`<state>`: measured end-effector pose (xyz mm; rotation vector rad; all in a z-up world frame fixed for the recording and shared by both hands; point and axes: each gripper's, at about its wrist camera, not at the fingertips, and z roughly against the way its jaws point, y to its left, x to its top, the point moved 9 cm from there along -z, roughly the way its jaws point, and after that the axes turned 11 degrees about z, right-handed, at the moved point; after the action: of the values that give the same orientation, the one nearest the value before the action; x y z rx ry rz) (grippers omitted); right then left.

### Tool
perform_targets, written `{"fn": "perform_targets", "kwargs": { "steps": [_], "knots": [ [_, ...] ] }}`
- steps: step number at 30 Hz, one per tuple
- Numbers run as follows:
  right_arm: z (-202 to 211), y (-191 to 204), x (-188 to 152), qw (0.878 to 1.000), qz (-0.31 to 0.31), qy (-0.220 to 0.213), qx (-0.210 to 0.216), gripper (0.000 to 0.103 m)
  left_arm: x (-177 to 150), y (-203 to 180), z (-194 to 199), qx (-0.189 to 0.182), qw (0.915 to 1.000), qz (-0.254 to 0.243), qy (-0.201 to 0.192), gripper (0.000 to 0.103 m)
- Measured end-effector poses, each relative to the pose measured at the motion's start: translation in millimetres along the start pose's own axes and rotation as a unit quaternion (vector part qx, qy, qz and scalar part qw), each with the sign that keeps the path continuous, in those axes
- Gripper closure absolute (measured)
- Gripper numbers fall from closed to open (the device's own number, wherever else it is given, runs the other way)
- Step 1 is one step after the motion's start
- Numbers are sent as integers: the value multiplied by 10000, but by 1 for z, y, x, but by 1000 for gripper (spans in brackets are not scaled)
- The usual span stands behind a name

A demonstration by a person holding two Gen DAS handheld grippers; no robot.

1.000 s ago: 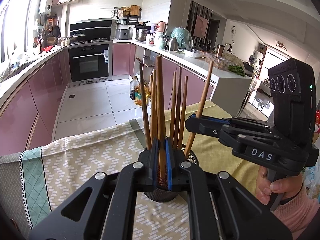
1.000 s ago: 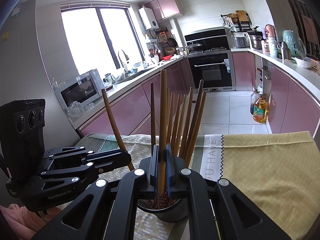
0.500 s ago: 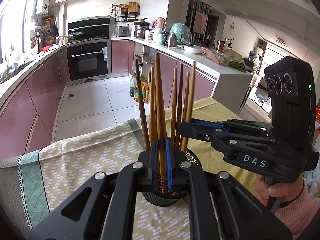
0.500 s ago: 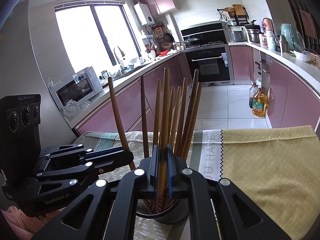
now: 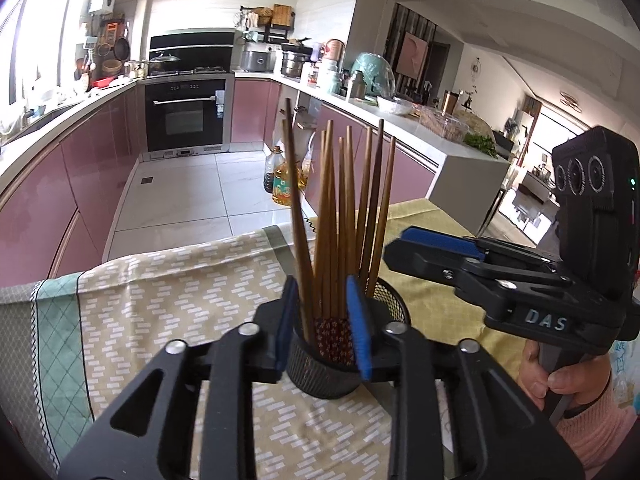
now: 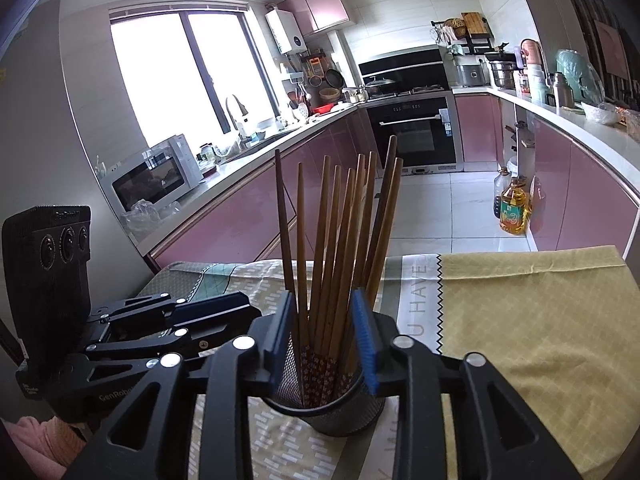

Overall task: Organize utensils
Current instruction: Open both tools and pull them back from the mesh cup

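Wooden chopsticks (image 5: 340,216) upright in mesh holder (image 5: 332,372).

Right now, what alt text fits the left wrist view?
The left tongs, jaws just opened, frame wooden chopsticks standing in a black mesh holder on a patterned cloth. The right tongs hover beside them.

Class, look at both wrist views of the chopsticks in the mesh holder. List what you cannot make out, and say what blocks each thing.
- Chopsticks' lower ends: left wrist view, hidden inside the mesh holder and behind the left claw.
- Holder's base: right wrist view, covered by the right claw.
- Person's hand: left wrist view, mostly behind the claw's handle, sleeve cut by the edge.
- Cloth lettering: right wrist view, lower part hidden by the claw.
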<state>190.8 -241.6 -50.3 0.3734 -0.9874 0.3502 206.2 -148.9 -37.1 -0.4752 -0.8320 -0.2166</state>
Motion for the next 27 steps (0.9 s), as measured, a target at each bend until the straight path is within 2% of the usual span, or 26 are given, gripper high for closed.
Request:
{"fn": "perform_targets", "kwargs": {
  "steps": [2, 3, 5, 6, 7, 9, 11, 14, 23, 27],
  "knots": [
    [6, 4, -3, 9999, 87, -46, -113, 52, -3, 5, 5, 81, 9999, 19, -82, 66],
    [9, 5, -5, 9997, 131, -72, -180, 49, -5, 6, 7, 128, 9998, 16, -126, 59],
    [14, 8, -9, 9994, 183, -122, -265, 37, -7, 13, 14, 276, 9993, 3, -269, 48],
    [16, 10, -11, 9992, 222, -141, -301, 35, -9, 16, 18, 343, 9989, 9, -334, 41],
    [18, 12, -13, 9989, 269, -170, -349, 28, -10, 20, 23, 429, 9981, 44, -438, 26],
    [21, 18, -17, 9982, 354, -239, -421, 20, -12, 27, 34, 551, 9963, 67, -653, 20],
    [24, 22, -22, 9976, 396, -300, -491, 13, -17, 34, 43, 708, 9945, 87, -767, 8],
    [25, 26, -28, 9964, 462, -333, -625, 7, -23, 45, 58, 935, 9907, 88, -987, 6],
    [37, 50, -41, 9901, 717, -719, -969, 7, -35, 57, 105, 1417, 9758, 152, -1661, 6],
    [47, 61, -40, 9852, 888, -934, -1126, 7, -41, 60, 121, 1497, 9704, 237, -1881, 6]
  ]
}}
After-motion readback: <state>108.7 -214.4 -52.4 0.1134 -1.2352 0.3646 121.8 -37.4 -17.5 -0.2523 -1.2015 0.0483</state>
